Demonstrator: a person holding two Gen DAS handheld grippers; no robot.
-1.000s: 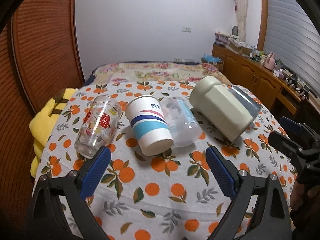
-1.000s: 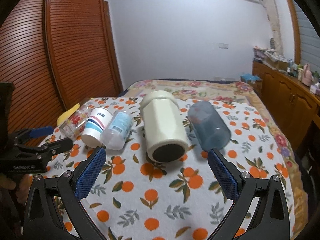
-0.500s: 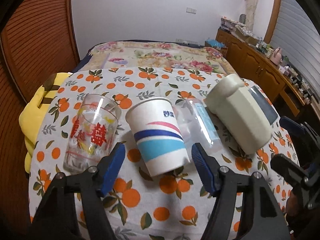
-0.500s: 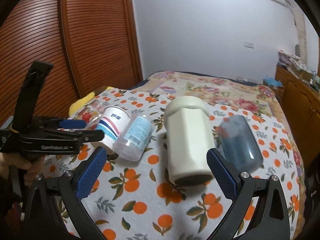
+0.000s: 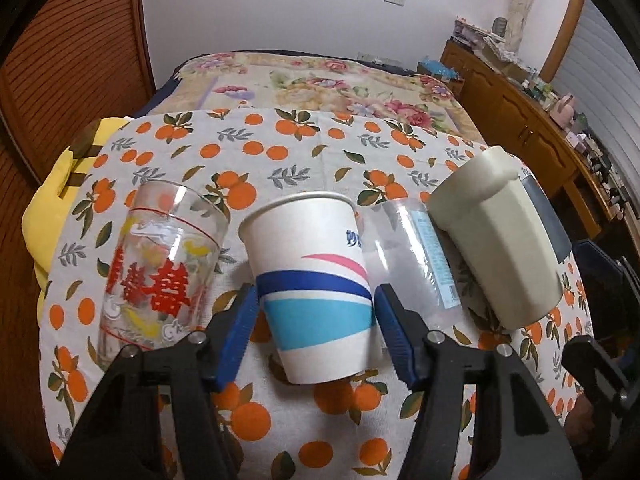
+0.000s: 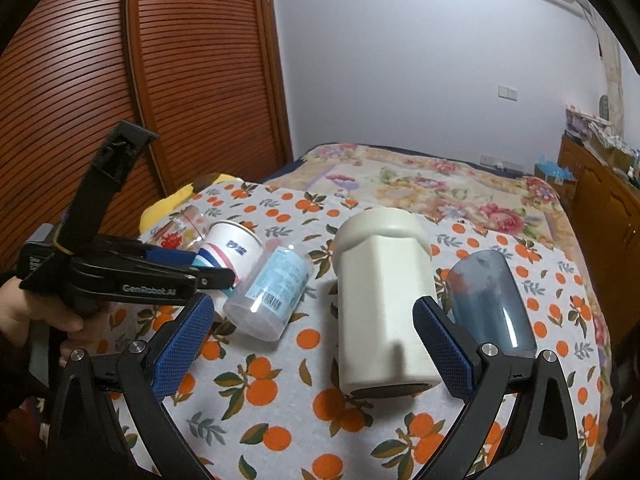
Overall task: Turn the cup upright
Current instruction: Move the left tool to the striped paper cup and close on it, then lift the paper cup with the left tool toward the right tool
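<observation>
- A tablecloth (image 5: 280, 152) printed with oranges and leaves covers the surface; behind it lie a floral bedspread (image 5: 320, 84), a slatted wooden door (image 6: 140, 80) and a white wall.
- Five cups lie on their sides in a row: glass tumbler (image 5: 160, 264), paper cup (image 5: 312, 280), clear plastic cup (image 5: 412, 256), cream mug (image 5: 496, 240) and blue tumbler (image 6: 492, 300).
- The left gripper (image 5: 314, 320) straddles the paper cup, pads at its sides; whether they press it cannot be told.
- The right gripper (image 6: 312, 348) hangs spread wide near the cream mug, holding nothing.
- The blue tumbler is mostly hidden behind the mug in the left view.
</observation>
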